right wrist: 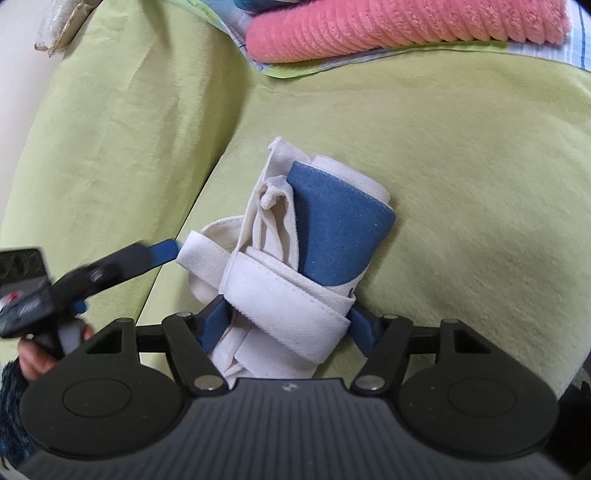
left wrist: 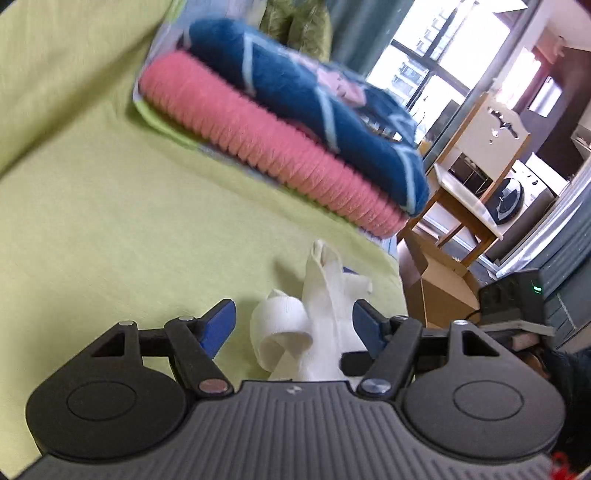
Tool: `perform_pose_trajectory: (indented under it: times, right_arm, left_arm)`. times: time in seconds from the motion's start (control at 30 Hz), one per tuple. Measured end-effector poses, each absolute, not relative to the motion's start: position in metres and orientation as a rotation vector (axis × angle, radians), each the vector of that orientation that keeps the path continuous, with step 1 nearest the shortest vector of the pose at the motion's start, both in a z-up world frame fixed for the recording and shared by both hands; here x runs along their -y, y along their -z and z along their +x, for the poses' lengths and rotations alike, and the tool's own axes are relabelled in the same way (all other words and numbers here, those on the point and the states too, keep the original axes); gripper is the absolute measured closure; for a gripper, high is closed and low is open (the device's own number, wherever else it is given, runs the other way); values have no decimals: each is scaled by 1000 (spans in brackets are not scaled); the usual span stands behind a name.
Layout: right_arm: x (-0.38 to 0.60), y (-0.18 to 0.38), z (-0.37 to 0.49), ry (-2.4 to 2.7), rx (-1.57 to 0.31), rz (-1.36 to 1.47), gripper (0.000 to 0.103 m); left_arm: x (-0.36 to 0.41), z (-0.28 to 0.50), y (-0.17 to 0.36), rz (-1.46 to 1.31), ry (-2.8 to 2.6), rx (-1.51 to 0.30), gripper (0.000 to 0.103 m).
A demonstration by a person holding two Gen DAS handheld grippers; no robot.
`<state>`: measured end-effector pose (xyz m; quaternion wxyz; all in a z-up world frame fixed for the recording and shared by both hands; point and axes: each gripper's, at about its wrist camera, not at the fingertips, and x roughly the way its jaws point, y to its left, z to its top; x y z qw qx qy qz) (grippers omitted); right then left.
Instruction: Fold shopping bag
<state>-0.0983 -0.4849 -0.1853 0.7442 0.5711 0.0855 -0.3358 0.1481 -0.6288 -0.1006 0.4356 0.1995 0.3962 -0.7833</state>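
1. Cream canvas, rolled and bunched: in the left wrist view the shopping bag (left wrist: 314,325) lies on a yellow-green sofa cover (left wrist: 110,221), near the cushion's front edge.
2. The left gripper (left wrist: 293,325) stands with its blue-padded jaws spread wide; the bag's handle loop and folds rise in the gap, and the right-hand pad (left wrist: 367,326) lies against the cloth, while the other pad sits clear of it.
3. Behind the bag, a pink ribbed towel (left wrist: 273,147) and a blue blanket (left wrist: 306,99) are stacked. Off the sofa's edge are a cardboard box (left wrist: 439,284) and a wooden stand (left wrist: 476,177).
4. Right wrist view: the shopping bag (right wrist: 295,266) is a compact bundle showing a blue panel and wrapped crosswise by a white strap (right wrist: 288,295), resting on the sofa cover (right wrist: 461,184).
5. The right gripper (right wrist: 286,325) has its jaws apart on either side of the bundle's near end; whether they press it I cannot tell.
6. The left gripper (right wrist: 162,254) enters from the left, its blue tip beside the handle loop, a hand (right wrist: 35,356) beneath it. The pink towel (right wrist: 406,27) lies beyond.
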Motion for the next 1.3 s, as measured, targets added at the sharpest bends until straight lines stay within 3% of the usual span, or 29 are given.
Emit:
perform_pose_trajectory:
  times: [0.1, 0.13, 0.2, 0.4, 0.47, 0.5, 0.73, 0.83, 1.13, 1.3]
  right_arm:
    - [485, 187, -99, 729, -179, 1254, 40]
    - [486, 187, -99, 727, -177, 1256, 40]
    - [486, 186, -100, 723, -176, 1260, 40]
    - [493, 191, -106, 682, -159, 1315, 40]
    - [495, 193, -107, 669, -157, 1329, 41]
    - [496, 194, -107, 664, -157, 1337, 40]
    - [502, 196, -107, 636, -174, 1363, 41]
    - [506, 201, -114, 583, -144, 1414, 36]
    - [500, 211, -124, 506, -51, 1389, 33]
    - [503, 204, -114, 502, -51, 1429, 4]
  left_arm:
    - [638, 145, 116, 505, 1949, -1042, 53]
    - [637, 147, 118, 488, 1956, -1045, 65]
    - [630, 148, 115, 471, 1988, -1000, 67]
    - [600, 117, 103, 694, 2170, -662, 70]
    - [591, 103, 98, 802, 2184, -540, 66]
    - [585, 94, 97, 865, 2190, -473, 56]
    - [558, 37, 100, 1202, 2073, -80, 53]
    - [552, 29, 103, 1228, 2043, -26, 53]
    - [552, 25, 103, 1228, 2018, -41, 53]
    - [547, 14, 105, 1292, 1993, 27, 53]
